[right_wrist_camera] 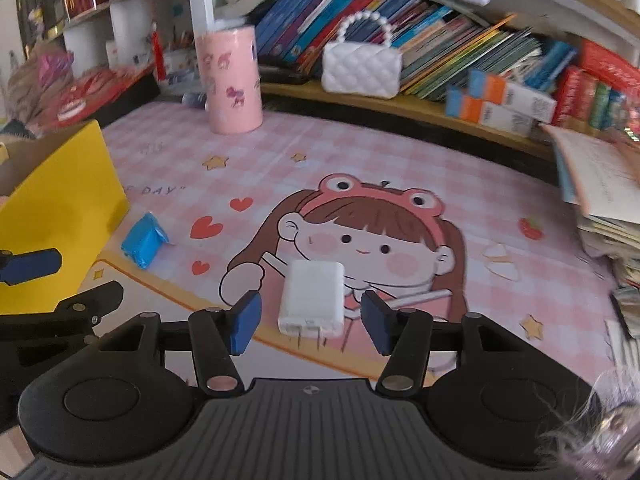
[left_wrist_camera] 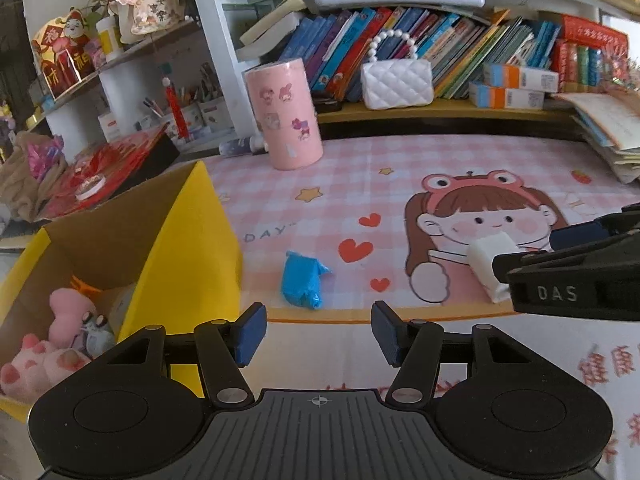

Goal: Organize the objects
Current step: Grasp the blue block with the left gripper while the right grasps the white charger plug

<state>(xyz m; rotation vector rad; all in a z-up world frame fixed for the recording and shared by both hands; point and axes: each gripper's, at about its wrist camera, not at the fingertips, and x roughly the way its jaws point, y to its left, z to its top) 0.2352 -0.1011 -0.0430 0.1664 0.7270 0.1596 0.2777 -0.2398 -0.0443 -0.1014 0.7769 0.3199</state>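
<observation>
Your desk tidy-up stood partly done: soft toys (left_wrist_camera: 60, 340) already lay inside the yellow box (left_wrist_camera: 188, 248) at the left edge of the pink cartoon mat (left_wrist_camera: 400, 160), while two loose things were still out on it. The crumpled blue packet (left_wrist_camera: 301, 280) sat near the box's corner, just ahead of your left gripper (left_wrist_camera: 319, 334), whose blue pads stood apart with nothing between them. The white charger plug (right_wrist_camera: 313, 298) lay flat on the printed girl — prongs toward you — and your right gripper (right_wrist_camera: 310, 322) was lined up on it, pads apart either side and, by the look of it, not yet pressing. Both pieces still seemed bound for the box — neither was lifted. The pink tin (left_wrist_camera: 285, 114), white purse (left_wrist_camera: 397, 82) and books (left_wrist_camera: 460, 40) at the back looked already in place.
</observation>
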